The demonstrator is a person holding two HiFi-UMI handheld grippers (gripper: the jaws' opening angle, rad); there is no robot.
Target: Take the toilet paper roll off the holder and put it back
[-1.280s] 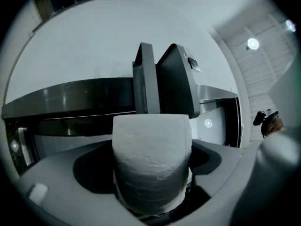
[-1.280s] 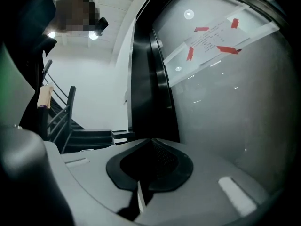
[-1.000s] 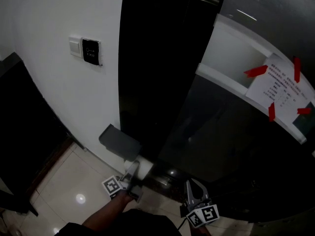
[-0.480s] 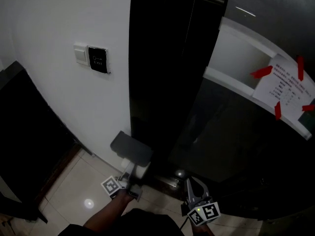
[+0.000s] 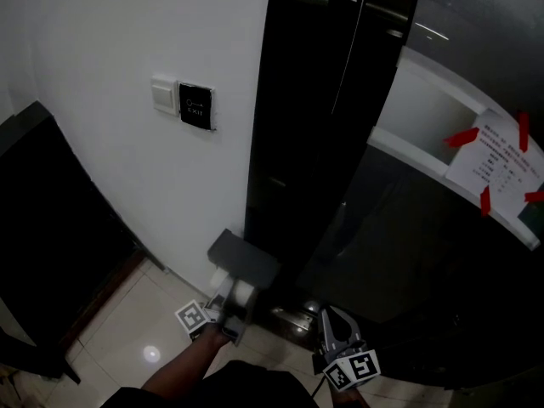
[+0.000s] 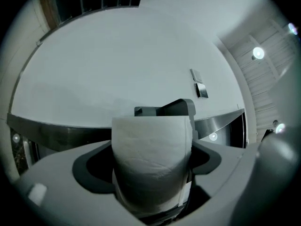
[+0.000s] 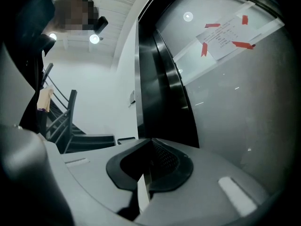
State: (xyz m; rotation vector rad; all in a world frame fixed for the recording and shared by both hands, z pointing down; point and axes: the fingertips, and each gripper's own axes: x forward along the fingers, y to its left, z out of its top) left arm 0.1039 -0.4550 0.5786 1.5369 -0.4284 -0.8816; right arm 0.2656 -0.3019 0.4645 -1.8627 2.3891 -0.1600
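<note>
Left claw (image 5: 231,301), clamped on toilet roll (image 6: 153,159), is being held at holder (image 5: 245,260), lower centre; removal seemingly underway, steady pull needed.

The left forearm (image 5: 180,369) reaches forward from the bottom edge of the head view, its bare wrist behind the left gripper (image 5: 231,297). The fingers (image 6: 89,169) of that gripper are clamped on either side of the toilet paper roll (image 6: 153,142). The right gripper (image 5: 328,320) is held lower and to the right, pointing forward, its fingers (image 7: 165,161) pressed together with nothing between them.
</note>
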